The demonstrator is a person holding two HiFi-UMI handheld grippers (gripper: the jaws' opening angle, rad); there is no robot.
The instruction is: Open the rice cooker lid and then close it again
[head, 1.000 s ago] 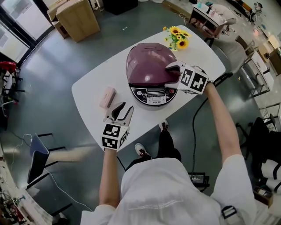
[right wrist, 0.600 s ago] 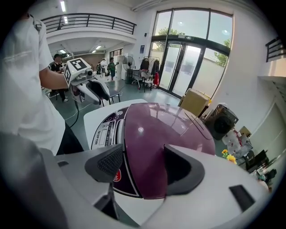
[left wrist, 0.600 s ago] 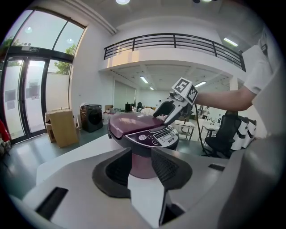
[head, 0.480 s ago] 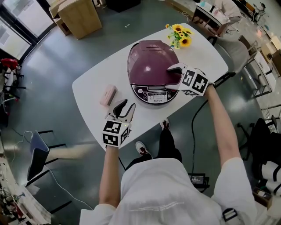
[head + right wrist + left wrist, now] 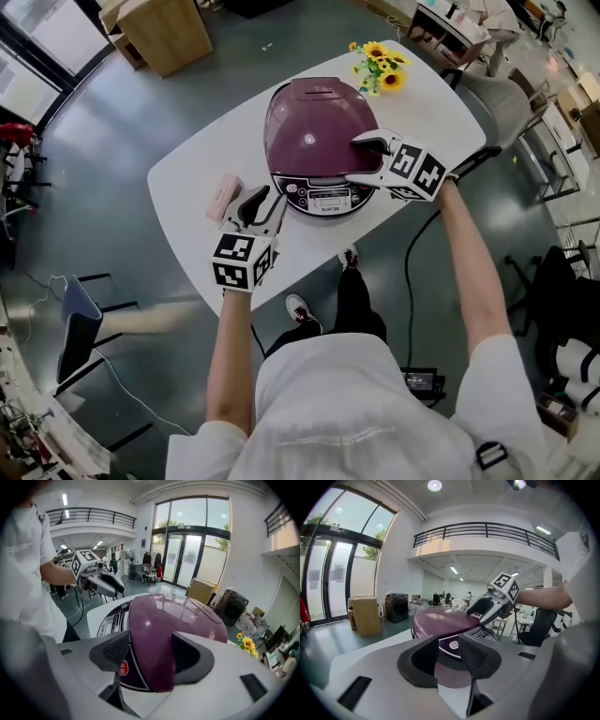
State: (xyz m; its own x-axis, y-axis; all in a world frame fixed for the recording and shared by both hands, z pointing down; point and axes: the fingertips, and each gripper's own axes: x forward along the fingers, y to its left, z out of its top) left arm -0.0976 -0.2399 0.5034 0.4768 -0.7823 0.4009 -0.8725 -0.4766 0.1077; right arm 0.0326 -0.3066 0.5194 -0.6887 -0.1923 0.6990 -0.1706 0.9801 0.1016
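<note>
Toward the middle of the white table [image 5: 183, 183] sits the purple rice cooker [image 5: 292, 190], its domed lid [image 5: 305, 127] fully down, so I judge the opening step not yet done. The right gripper [image 5: 354, 160] comes in at about 4 o'clock of the cooker with its jaws wide apart. One jaw lies over the dome and the other lies down by the front rim, just above the control panel [image 5: 323, 199] at 6 o'clock. They straddle the lid's edge without clamping it, probably because the release or a lifting edge is there. The left gripper [image 5: 264, 199] waits at about 8 o'clock, close beside the cooker's base and pointing at it. Its jaws stand moderately apart and have just been closing a little, with nothing pressed between the pads. That spot would let it steady the body if the cooker slides when the lid is pushed. A pink case [image 5: 223, 195] lies at 9 o'clock just beside this gripper, and sunflowers [image 5: 380, 71] stand at 1 o'clock behind the cooker, both outside the lid's likely backward swing.
</note>
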